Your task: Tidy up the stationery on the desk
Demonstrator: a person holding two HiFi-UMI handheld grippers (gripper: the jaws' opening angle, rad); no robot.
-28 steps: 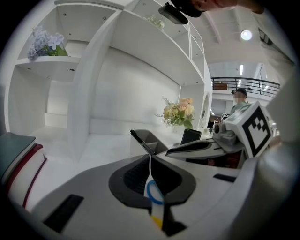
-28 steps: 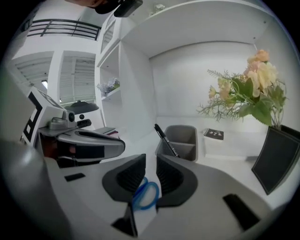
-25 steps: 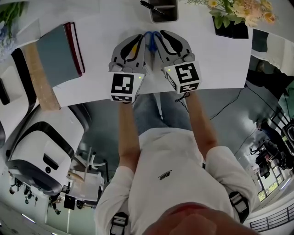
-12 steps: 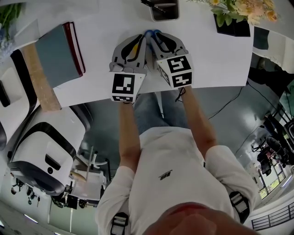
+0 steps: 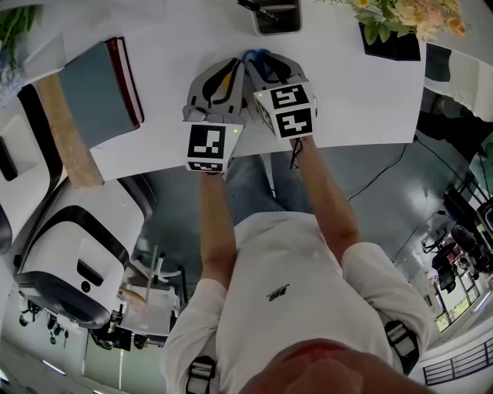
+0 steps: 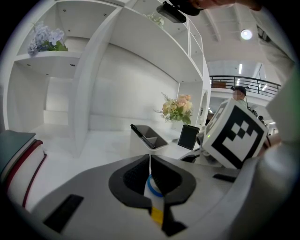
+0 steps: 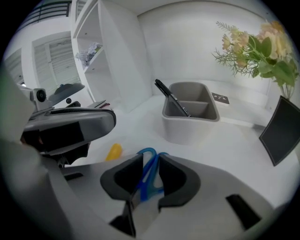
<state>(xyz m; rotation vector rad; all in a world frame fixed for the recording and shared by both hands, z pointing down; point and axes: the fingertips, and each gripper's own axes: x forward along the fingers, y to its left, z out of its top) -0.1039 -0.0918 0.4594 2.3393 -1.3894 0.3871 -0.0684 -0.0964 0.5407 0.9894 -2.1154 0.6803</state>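
My two grippers are held side by side over the white desk (image 5: 362, 100). The left gripper (image 5: 226, 71) (image 6: 150, 172) is shut on a white stick with a blue ring and a yellow part (image 6: 153, 192). Blue-handled scissors (image 7: 149, 172) (image 5: 256, 58) are clamped in my shut right gripper (image 5: 259, 65) (image 7: 150, 169), the handles pointing forward. A grey two-part pen holder (image 5: 275, 23) (image 7: 190, 115) with a black pen (image 7: 171, 97) stands just beyond both tips. A yellow end (image 7: 114, 151) shows below the left gripper's tip.
A grey book with a red spine (image 5: 96, 92) lies at the desk's left. Flowers (image 5: 400, 19) and a black card (image 7: 281, 136) stand at the back right. White shelves (image 6: 93, 56) rise behind the desk. An office chair (image 5: 62, 254) is at the left.
My right gripper has moved left and forward, closing in beside the left one, and its marker cube has turned. The scissors went with it. The left gripper has stayed put.
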